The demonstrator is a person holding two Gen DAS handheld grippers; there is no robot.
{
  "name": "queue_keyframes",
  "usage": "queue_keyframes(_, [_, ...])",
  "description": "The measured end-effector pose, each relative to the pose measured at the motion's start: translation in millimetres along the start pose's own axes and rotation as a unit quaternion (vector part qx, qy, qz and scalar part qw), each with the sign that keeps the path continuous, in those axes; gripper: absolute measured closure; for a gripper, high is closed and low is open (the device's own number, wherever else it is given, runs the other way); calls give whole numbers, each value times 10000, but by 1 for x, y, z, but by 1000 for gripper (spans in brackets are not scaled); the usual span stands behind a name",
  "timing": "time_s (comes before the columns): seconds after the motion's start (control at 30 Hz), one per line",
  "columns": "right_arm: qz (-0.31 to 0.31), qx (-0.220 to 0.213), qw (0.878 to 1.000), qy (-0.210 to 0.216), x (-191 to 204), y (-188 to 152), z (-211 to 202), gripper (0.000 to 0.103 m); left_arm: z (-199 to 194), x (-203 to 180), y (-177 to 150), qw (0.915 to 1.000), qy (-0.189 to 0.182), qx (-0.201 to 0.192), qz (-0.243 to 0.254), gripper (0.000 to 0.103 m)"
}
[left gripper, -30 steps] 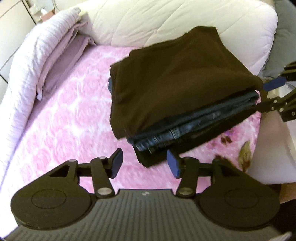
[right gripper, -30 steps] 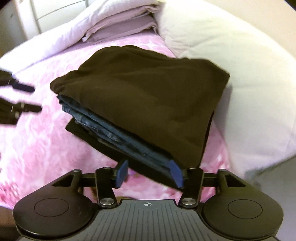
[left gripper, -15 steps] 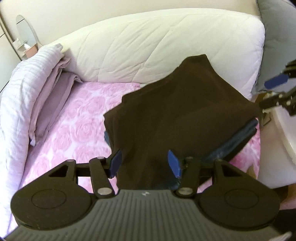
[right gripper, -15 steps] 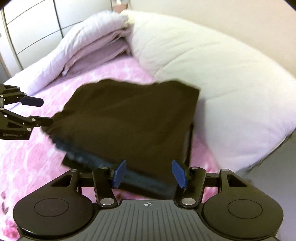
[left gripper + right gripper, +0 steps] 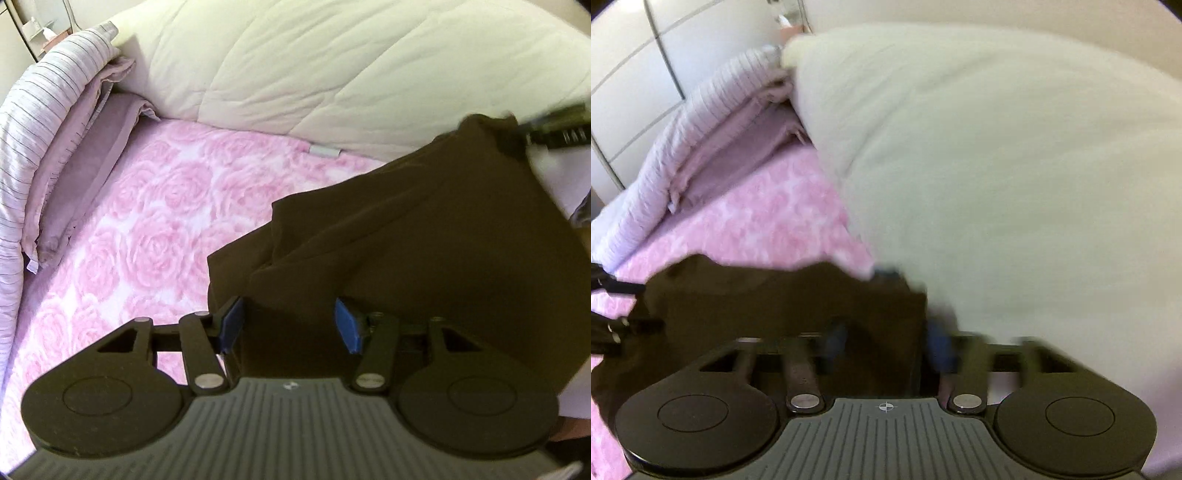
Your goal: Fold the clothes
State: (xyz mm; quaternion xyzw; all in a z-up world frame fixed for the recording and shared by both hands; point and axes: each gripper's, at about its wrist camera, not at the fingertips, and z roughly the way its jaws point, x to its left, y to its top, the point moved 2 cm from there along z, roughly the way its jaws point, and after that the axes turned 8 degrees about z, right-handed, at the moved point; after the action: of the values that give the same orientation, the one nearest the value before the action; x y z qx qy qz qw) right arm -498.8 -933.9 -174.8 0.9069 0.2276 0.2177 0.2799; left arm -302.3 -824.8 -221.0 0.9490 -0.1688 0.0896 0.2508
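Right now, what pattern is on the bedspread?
Pink roses on the bedspread, clearest in the left wrist view.

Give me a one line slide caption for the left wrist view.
Left gripper, jaws open, over a dark brown garment on the pink rose-print blanket, cream quilted duvet behind.

A bed carries everything, covered by a pink sheet [image 5: 155,229] printed with roses. Along its far side lies a thick cream quilt [image 5: 332,66], bulging and stitched in wide panels. On the left lies a folded lilac blanket [image 5: 40,110] with fine stripes, and a plain mauve pillowcase [image 5: 92,155] is tucked under its edge. Near the right, dark brown clothes [image 5: 424,236] lie on the sheet, rumpled into folds and reaching towards the quilt.
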Motion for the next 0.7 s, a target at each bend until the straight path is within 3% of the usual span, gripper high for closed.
queue_keyframes(0.07, [-473, 111, 9987, -148, 10, 5, 11, 84, 5, -1, 1, 9999, 66, 38, 68, 53])
queue_keyframes(0.2, [-445, 703, 9963, -203, 5, 5, 33, 84, -3, 2, 6, 9999, -1, 161, -10, 56])
queue_keyframes(0.4, [-867, 276, 9957, -174, 27, 7, -5, 82, -36, 24, 19, 9979, -218, -373, -489, 60])
queue_keyframes(0.5, [-1115, 58, 9937, -139, 40, 7, -22, 82, -15, 26, 35, 9973, -409, -402, -465, 62])
queue_keyframes(0.6, [-1200, 282, 9924, 0, 48, -5, 8, 82, 29, 21, 42, 9981, -533, -27, -305, 61])
queue_keyframes(0.7, [-952, 449, 9944, 71, 39, -8, 37, 81, 47, 28, 40, 9963, -644, 80, -563, 57])
